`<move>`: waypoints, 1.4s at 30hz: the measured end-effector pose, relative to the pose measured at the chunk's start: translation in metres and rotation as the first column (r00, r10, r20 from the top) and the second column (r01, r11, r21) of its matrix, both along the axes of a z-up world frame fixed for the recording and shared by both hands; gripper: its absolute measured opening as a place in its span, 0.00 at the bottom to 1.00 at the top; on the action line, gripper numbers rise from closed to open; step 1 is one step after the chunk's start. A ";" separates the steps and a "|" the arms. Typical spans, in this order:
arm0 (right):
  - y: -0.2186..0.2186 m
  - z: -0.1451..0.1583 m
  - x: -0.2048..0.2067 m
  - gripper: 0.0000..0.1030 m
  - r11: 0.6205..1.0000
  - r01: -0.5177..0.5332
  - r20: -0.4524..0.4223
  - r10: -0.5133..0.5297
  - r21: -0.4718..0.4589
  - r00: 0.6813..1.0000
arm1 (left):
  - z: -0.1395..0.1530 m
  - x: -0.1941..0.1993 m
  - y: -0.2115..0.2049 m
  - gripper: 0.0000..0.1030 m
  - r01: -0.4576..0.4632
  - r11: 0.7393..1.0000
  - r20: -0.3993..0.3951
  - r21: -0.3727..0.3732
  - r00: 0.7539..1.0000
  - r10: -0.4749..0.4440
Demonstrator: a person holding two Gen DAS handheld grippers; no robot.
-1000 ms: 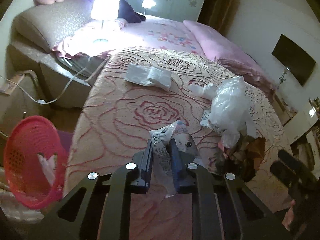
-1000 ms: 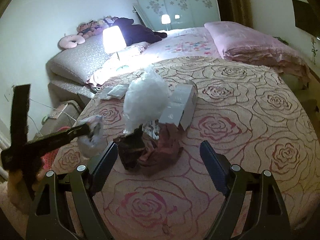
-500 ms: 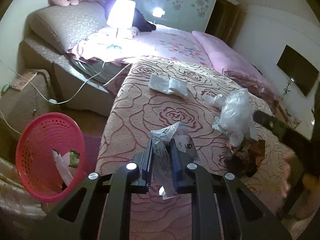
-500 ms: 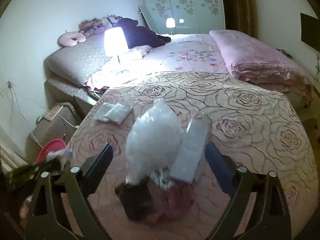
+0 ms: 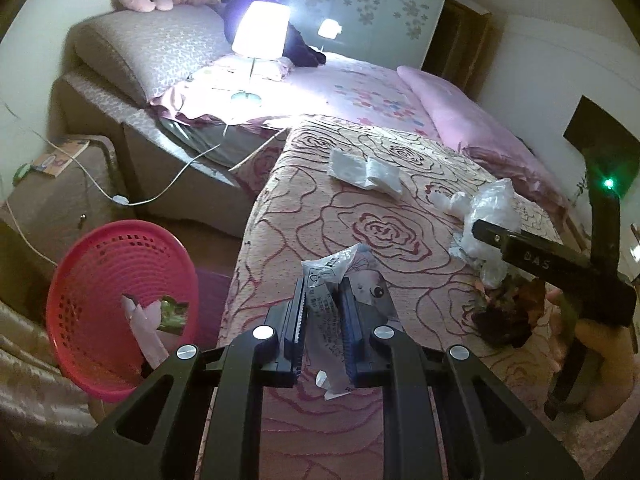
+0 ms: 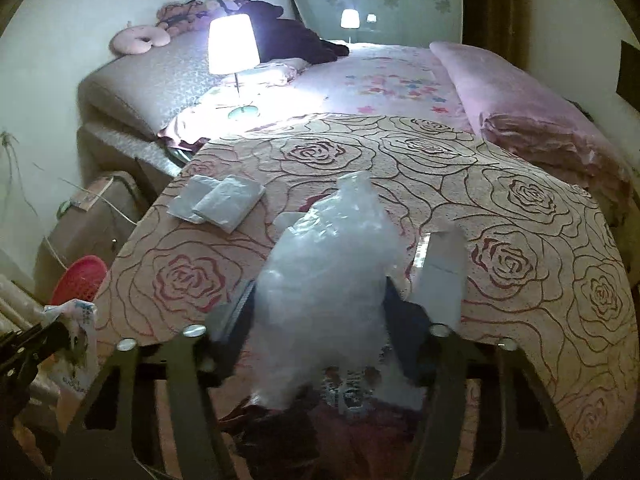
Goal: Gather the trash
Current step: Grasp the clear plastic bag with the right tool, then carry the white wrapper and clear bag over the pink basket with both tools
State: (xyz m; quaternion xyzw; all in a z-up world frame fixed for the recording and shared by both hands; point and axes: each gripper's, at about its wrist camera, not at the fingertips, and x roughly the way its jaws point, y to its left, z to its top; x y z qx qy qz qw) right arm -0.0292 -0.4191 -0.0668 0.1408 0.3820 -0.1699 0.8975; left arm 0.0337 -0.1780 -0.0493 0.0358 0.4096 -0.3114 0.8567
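My left gripper (image 5: 323, 312) is shut on a clear printed plastic wrapper (image 5: 332, 280) and holds it above the bed's left edge. The red basket (image 5: 108, 264) stands on the floor to its left, with paper scraps inside. My right gripper (image 6: 320, 308) is open, its jaws on either side of a crumpled clear plastic bag (image 6: 332, 264). That bag sits on a dark red and brown pile (image 6: 304, 432) beside a white box (image 6: 440, 276). The bag (image 5: 488, 208) and the pile (image 5: 508, 312) also show in the left wrist view, behind the right gripper's body.
Folded white packets (image 5: 364, 172) lie farther up the rose-patterned bedspread (image 6: 520, 216). A lit lamp (image 5: 260, 36) stands on the bed beyond, with a cable trailing to the floor. A brown cabinet (image 5: 52, 200) stands behind the basket. A pink quilt (image 6: 528, 120) lies at right.
My left gripper has drawn back and left with the wrapper, bringing the basket closer. My right gripper has moved forward and down until its jaws straddle the clear bag.
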 end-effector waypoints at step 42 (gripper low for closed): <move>0.138 0.031 0.022 0.48 0.958 -0.278 0.077 0.274 0.062 0.959 | 0.024 0.045 0.135 0.14 -0.303 0.952 0.082 0.036 0.951 0.300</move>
